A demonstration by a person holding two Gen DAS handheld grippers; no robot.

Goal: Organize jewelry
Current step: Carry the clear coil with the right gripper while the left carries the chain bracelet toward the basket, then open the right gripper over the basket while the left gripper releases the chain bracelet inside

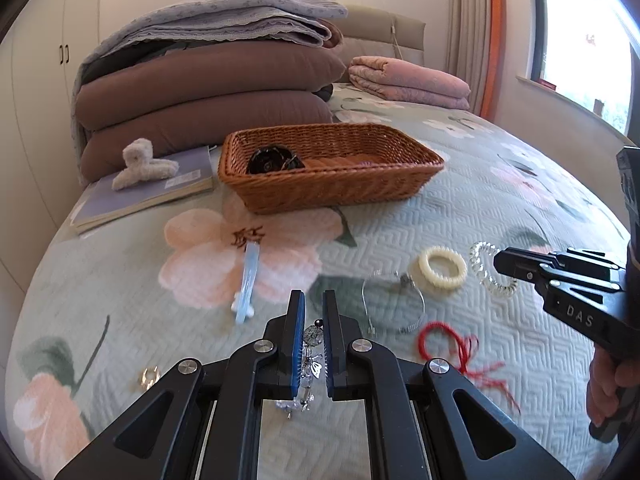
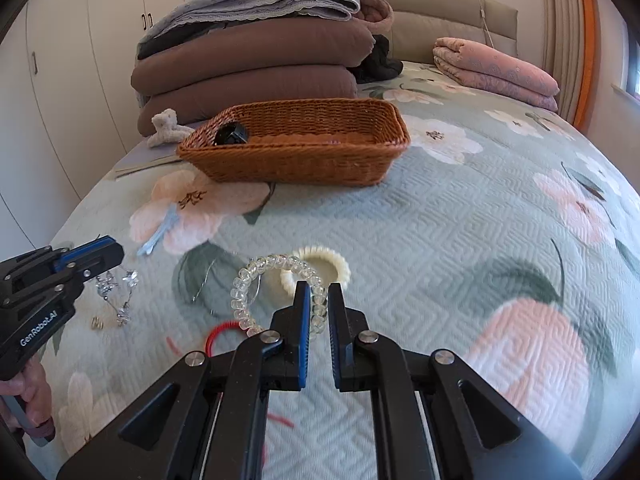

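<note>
A brown wicker basket (image 1: 332, 196) (image 2: 296, 168) stands mid-bed with a black item (image 1: 268, 160) inside. My left gripper (image 1: 314, 300) is shut on a crystal bead bracelet (image 1: 310, 356), which hangs from its fingers in the right wrist view (image 2: 116, 288). My right gripper (image 2: 320, 286) is shut on a clear spiral hair tie (image 2: 276, 296) (image 1: 486, 268), held just above the quilt. A cream ring tie (image 1: 442, 266) (image 2: 320, 266), a thin silver bangle (image 1: 394, 304), a red string bracelet (image 1: 460, 346) (image 2: 220, 332), a blue clip (image 1: 248, 280) (image 2: 160, 232) and a small gold ring (image 1: 149, 376) (image 2: 96, 322) lie around.
Folded brown quilts (image 1: 208, 92) are stacked behind the basket. A fluffy white claw clip (image 1: 140, 164) sits on a book (image 1: 140, 196) at the left. A pink folded blanket (image 1: 408, 82) lies far right. A window is at the right.
</note>
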